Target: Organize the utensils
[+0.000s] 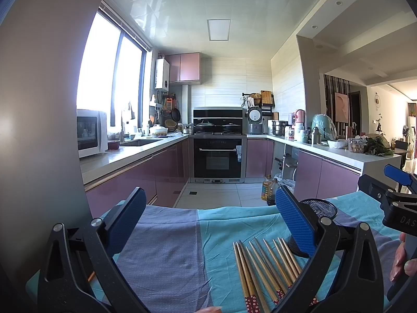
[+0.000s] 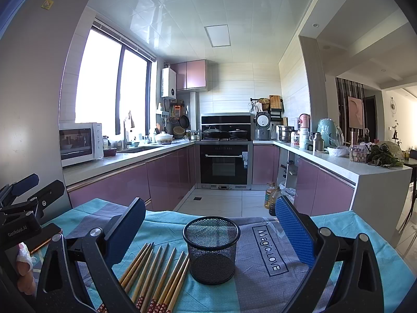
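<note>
A: Chopsticks (image 2: pixel 156 276) lie in a loose row on the table (image 2: pixel 338 234), on the blue and grey cloth (image 2: pixel 260 287), just to the left of the black mesh cup (image 2: pixel 211 247) as the right wrist camera sees it.

B: Which way do they run?

A: Their long axes run roughly away from both cameras, fanned a little. The patterned red ends sit nearest the lenses and the plain ends point toward the kitchen.

B: And from the other side?

A: In the left wrist view the chopsticks (image 1: pixel 263 268) lie low and right of centre, close under that tool's right finger, and the mesh cup (image 1: pixel 322 208) is partly hidden behind the same finger.

B: Which tool is nearer to them?

A: I judge the left tool (image 1: pixel 208 221) nearer; the sticks lie between the two tools, while the cup sits almost centred before the right tool (image 2: pixel 211 229).

B: What are the tools holding?

A: Neither has anything. Both stand spread wide, with bare cloth or the cup between their fingers.

B: Anything in the cup?

A: It stands upright, and through the mesh I see no utensil inside. Nothing has gone in yet, so the task looks barely begun.

B: So the coming move?

A: Probably a pinch across one stick's width, then upending it into the cup.
</note>
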